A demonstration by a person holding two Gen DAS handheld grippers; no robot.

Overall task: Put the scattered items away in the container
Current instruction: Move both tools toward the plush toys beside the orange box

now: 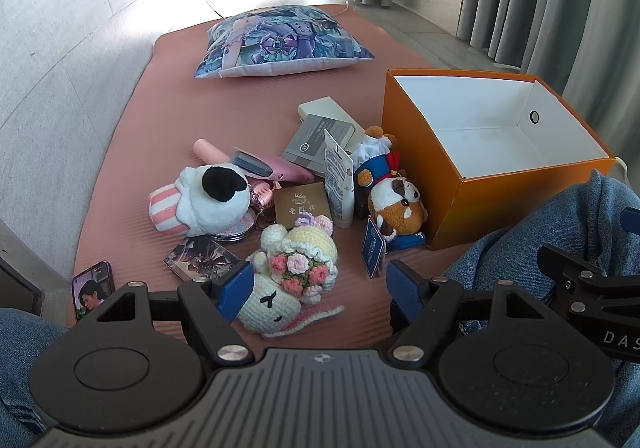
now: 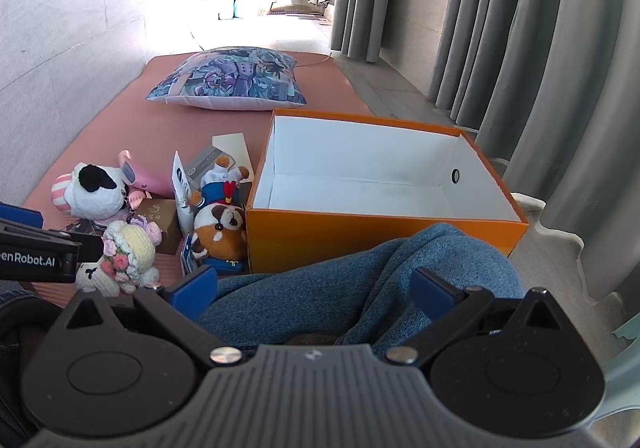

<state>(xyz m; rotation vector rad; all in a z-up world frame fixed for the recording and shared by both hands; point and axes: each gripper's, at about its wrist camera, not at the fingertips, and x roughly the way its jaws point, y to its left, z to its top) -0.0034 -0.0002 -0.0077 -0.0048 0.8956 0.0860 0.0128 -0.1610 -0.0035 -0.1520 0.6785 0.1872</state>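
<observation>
Evidently nothing is packed: orange box [image 1: 496,143], right of centre, shows only a bare white interior; scattered items [image 1: 280,207] crowd mid-frame beside it. Left gripper [image 1: 320,288] and right gripper [image 2: 316,288] gape wide, holding nothing.

Matt cardboard box [image 2: 360,236], crocheted yarn doll [image 1: 296,268], ribbed foam mat [image 1: 160,107]

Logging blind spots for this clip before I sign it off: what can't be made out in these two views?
- Compact mirror, left wrist view: mostly hidden under the panda plush.
- Phone, left wrist view: lower end hidden behind the left claw.
- Grey box: label print too small to read.
- Orange box, right wrist view: near corner hidden by the denim knee.
- Hallway, both views: overexposed.
</observation>
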